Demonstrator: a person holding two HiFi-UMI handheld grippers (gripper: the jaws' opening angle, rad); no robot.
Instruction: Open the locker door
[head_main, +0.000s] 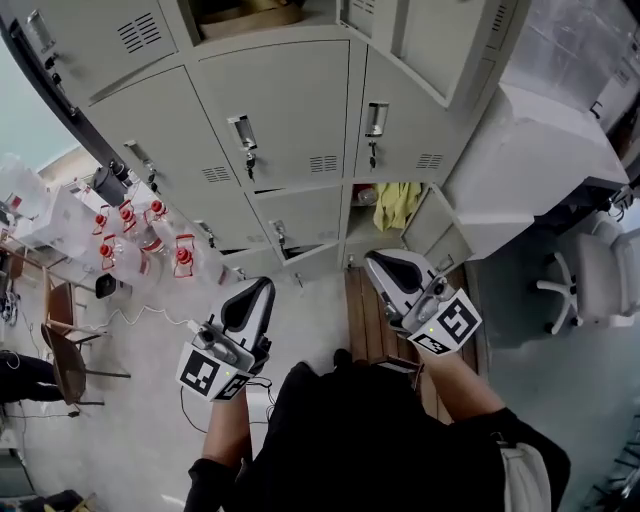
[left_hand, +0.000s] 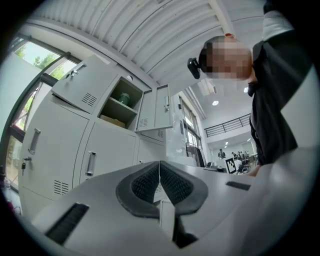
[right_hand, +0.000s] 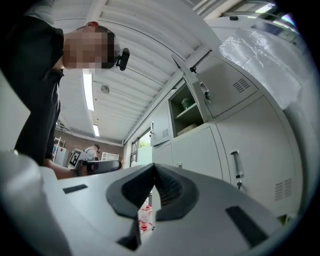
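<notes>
A bank of grey lockers (head_main: 300, 110) fills the top of the head view. Two closed doors carry upright handles with keys, one in the middle (head_main: 243, 133) and one to its right (head_main: 375, 118). My left gripper (head_main: 260, 288) and right gripper (head_main: 377, 262) are held low in front of the lockers, apart from every door, both shut with nothing between the jaws. In the left gripper view the shut jaws (left_hand: 159, 172) point up past a closed door's handle (left_hand: 90, 163). The right gripper's shut jaws (right_hand: 153, 175) also tilt upward, with a handle (right_hand: 236, 164) off to the right.
A top compartment (head_main: 245, 15) stands open with a box inside. A lower compartment holds a yellow cloth (head_main: 397, 203) behind an open door (head_main: 432, 225). Red-capped water jugs (head_main: 150, 245) sit at the left. A plastic-wrapped white unit (head_main: 560, 110) and an office chair (head_main: 590, 280) stand at the right.
</notes>
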